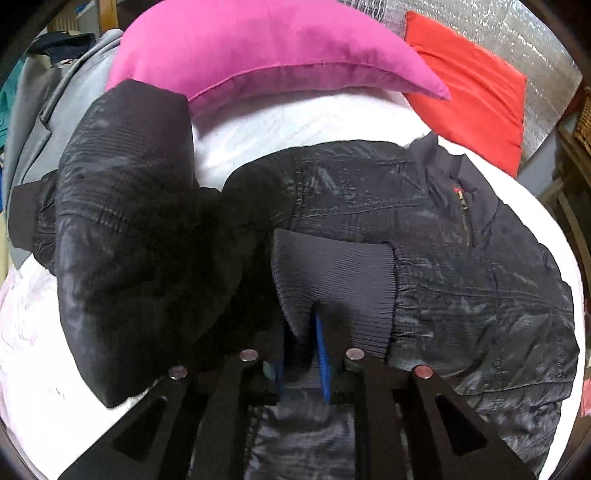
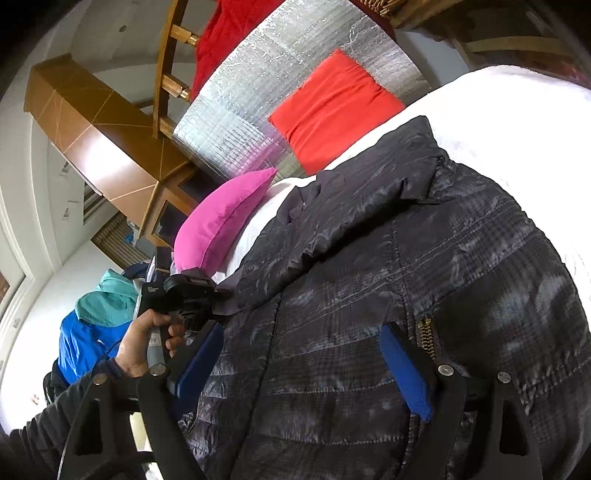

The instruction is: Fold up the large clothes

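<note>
1. at the far left of the left wrist view a grey garment [image 1: 33,122] lies against the edge of the white bedding [image 1: 295,125].
2. next to it a sleeve [image 1: 125,229] of the dark quilted jacket [image 1: 461,258] is doubled over toward the middle, its end lying on the white bedding.
3. above, a pink pillow [image 1: 266,48] rests on the bedding, and a red pillow [image 1: 469,92] leans on a silver foil panel [image 1: 517,33] at upper right.
4. the left gripper [image 1: 303,354] sits low in the centre; its blue pads are drawn close together and pinch the ribbed knit cuff [image 1: 332,273] of the jacket.
5. the jacket body spreads to the right of the cuff, flat on the bedding, with a zip pocket [image 1: 466,218] near its collar.
6. in the right wrist view, the far left shows a blue and teal garment [image 2: 92,325] heaped by the wall.
7. beside it the person's left hand [image 2: 144,343] grips the handle of the other tool.
8. the right gripper [image 2: 299,369] has its blue pads [image 2: 402,365] spread wide, one on each side of a band of quilted jacket; the fabric lies between them without being squeezed.
9. a brass zip [image 2: 424,332] runs just right of the right pad.
10. the bedding shows white past the jacket at upper right.
</note>
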Action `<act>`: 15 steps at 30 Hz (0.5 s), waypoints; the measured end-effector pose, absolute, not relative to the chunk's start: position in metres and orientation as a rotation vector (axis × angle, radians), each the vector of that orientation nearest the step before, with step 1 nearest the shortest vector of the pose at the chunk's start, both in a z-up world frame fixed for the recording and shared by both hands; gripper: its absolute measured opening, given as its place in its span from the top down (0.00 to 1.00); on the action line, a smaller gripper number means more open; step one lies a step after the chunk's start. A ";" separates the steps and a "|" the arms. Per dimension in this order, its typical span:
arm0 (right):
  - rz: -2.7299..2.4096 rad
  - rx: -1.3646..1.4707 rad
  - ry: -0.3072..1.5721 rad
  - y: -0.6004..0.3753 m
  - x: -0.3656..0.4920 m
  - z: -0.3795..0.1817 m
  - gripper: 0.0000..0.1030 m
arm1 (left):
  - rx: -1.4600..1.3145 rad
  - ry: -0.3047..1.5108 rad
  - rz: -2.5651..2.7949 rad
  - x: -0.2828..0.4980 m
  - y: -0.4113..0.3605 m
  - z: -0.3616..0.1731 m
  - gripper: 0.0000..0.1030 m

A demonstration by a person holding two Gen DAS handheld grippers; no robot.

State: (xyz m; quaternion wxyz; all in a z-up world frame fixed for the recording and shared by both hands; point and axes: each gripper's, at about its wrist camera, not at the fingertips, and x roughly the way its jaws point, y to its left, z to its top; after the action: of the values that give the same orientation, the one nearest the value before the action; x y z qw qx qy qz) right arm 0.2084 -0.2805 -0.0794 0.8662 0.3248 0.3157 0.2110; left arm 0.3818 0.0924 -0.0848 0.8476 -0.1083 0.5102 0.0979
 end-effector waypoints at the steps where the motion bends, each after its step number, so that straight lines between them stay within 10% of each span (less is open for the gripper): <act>1: 0.442 0.678 0.662 -0.280 0.208 -0.080 0.14 | -0.205 1.076 0.219 0.382 0.094 -0.086 0.73; 3: 0.436 0.680 0.661 -0.281 0.208 -0.079 0.14 | -0.176 1.071 0.242 0.374 0.096 -0.085 0.47; 15: 0.428 0.687 0.654 -0.282 0.207 -0.079 0.14 | 0.105 0.811 0.251 0.338 0.020 -0.053 0.29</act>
State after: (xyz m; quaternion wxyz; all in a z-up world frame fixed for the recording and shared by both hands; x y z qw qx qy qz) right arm 0.2067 -0.2817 -0.0785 0.8677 0.3280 0.3125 0.2046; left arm 0.3382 0.0198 -0.0533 0.9099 0.0509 0.3933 0.1215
